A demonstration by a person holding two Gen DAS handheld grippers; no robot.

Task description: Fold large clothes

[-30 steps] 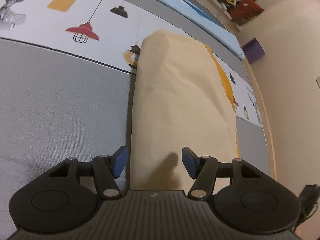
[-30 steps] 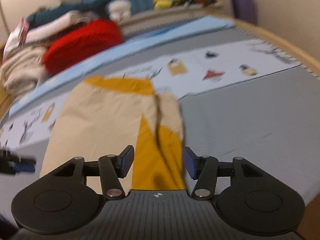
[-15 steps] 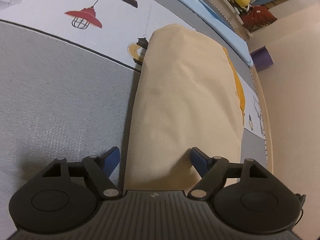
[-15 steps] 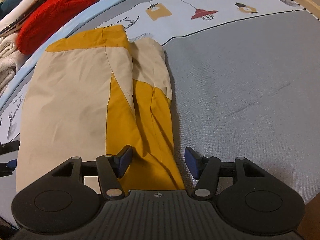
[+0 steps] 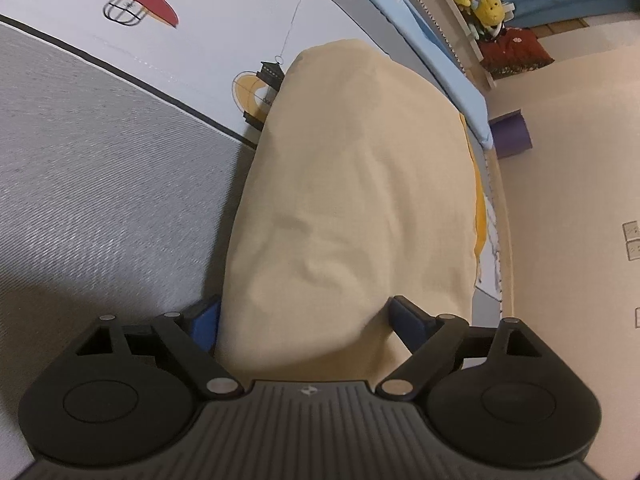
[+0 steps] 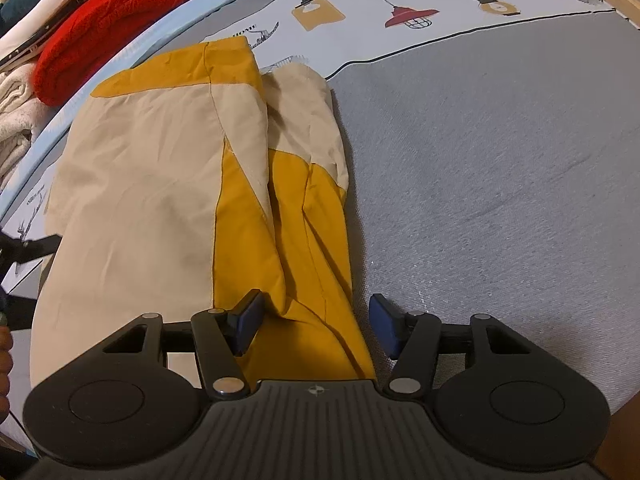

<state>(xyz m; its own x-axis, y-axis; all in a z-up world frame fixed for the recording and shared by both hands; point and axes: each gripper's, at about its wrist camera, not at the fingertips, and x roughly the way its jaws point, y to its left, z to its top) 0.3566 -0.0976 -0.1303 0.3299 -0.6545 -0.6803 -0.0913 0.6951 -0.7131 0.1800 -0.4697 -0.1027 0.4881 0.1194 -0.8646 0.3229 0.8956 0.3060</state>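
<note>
left tongs [image 5: 306,322] just opened wide over the folded garment [image 5: 360,184], right tongs [image 6: 314,330] half open, nothing gripped; next: pinch both near corners & fold.

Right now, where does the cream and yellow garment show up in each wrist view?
Left wrist: the garment fills the centre, mostly cream, with a thin yellow edge on its right side.
Right wrist: the garment lies centre-left, with yellow panels toward its right.
Shared landmark: the red lamp print on the lamp-print sheet.
</note>
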